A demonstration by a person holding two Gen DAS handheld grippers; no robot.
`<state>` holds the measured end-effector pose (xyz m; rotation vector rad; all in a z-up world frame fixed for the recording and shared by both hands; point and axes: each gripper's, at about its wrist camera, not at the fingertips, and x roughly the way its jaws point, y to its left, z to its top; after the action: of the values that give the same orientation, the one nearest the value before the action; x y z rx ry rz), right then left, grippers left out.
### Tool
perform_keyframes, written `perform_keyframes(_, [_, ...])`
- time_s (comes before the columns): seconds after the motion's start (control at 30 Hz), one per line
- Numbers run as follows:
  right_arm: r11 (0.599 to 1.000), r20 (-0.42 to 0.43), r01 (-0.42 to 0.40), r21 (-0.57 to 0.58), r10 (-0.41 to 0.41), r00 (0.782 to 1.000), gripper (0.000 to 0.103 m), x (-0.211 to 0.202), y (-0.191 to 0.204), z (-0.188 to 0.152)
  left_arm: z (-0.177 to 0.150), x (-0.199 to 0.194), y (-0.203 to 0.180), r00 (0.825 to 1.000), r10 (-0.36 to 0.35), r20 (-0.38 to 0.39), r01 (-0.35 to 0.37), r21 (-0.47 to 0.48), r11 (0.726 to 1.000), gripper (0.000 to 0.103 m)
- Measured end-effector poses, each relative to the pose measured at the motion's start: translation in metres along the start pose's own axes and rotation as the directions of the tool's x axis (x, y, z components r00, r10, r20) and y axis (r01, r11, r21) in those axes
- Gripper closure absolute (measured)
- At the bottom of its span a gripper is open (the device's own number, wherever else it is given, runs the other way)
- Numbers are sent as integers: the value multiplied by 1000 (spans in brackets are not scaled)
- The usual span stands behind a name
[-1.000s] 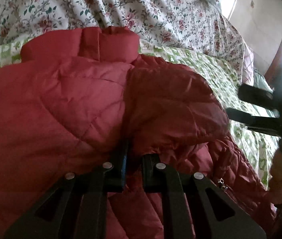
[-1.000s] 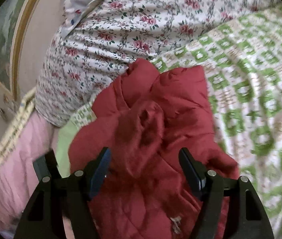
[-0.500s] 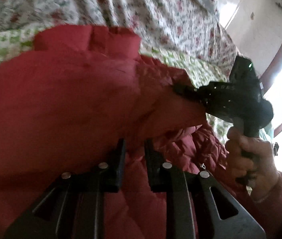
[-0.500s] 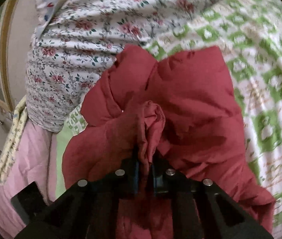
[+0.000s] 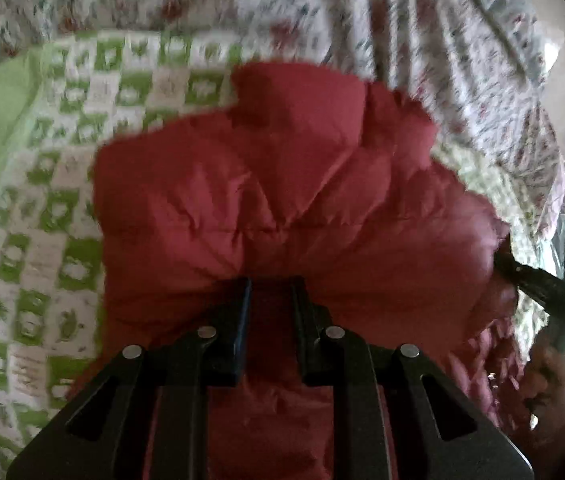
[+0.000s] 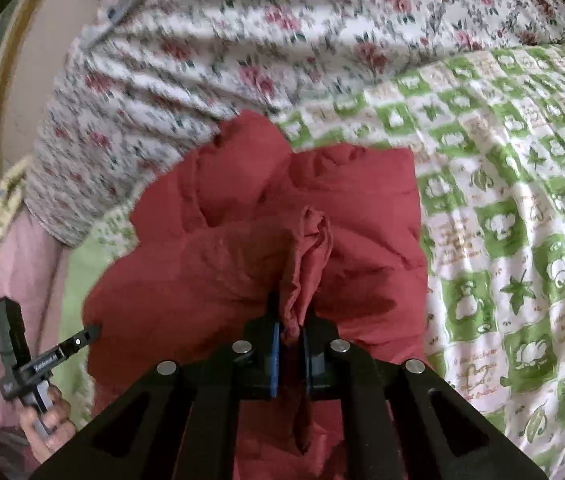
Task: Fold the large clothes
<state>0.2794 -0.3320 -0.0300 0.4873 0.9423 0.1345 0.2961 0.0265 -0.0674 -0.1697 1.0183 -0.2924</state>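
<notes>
Red padded jacket [image 5: 282, 208] on green-checked bedspread [image 6: 514, 208], below the floral quilt [image 6: 242, 40].
Left gripper [image 5: 270, 312] and right gripper [image 6: 291, 332]: fingers of each clamp a fold of jacket fabric.

Soft daylight glares from the left-wrist view's right edge; both fisheye views are motion-blurred, corners vignetted black.

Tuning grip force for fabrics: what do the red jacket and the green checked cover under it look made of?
Red jacket: looks like a thin, matte woven shell over puffy filling; stitched quilt lines and soft bulges show, and it bunches finely in the right gripper. Green checked cover: seemingly printed cotton-like sheet, matte, lying in shallow wrinkles. Fibre can't be confirmed for either.
</notes>
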Motion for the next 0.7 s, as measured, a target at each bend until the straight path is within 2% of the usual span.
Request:
perform_keyframes(0.03, [1000, 4, 10, 4, -10, 1000, 79, 0, -1, -2, -3, 7, 0, 1000, 6, -6, -6, 6, 1000, 87])
perform_keyframes(0.1, [998, 45, 57, -8, -56, 997, 78, -11, 2, -3, -5, 10, -2, 1000, 25, -4, -25, 23, 999, 87])
perform_keyframes(0.17, [991, 129, 126, -45, -119, 984, 77, -31, 13, -5, -6, 11, -6, 999, 42, -4, -42, 34, 999, 87])
perform_keyframes(0.2, [984, 189, 163, -76, -147, 971, 76, -44, 24, -5, -5, 10, -8, 999, 46, -4, -45, 36, 998, 87])
perform_keyframes(0.27, [974, 242, 183, -132, -147, 959, 73, -54, 41, -7, -3, 10, -9, 999, 52, -4, -52, 36, 998, 87])
perform_keyframes(0.33, [960, 202, 158, -230, -111, 973, 56, -45, 63, -9, -2, 12, -12, 998, 60, -3, -60, 37, 998, 87])
perform_keyframes(0.4, [944, 143, 157, -290, -120, 982, 55, -25, 74, -13, 0, 10, -11, 998, 67, -3, -67, 37, 997, 87])
perform_keyframes(0.5, [915, 57, 212, -344, -205, 977, 56, 13, 73, -22, 2, 8, -10, 997, 72, -1, -72, 45, 996, 86])
perform_keyframes(0.57, [917, 18, 223, -331, -230, 973, 58, 30, 58, -27, 3, -1, -12, 997, 75, 9, -76, 47, 996, 87])
perform_keyframes(0.7, [939, 7, 199, -280, -205, 979, 58, 40, 44, -28, 4, -24, -29, 997, 40, 63, -46, 93, 995, 87])
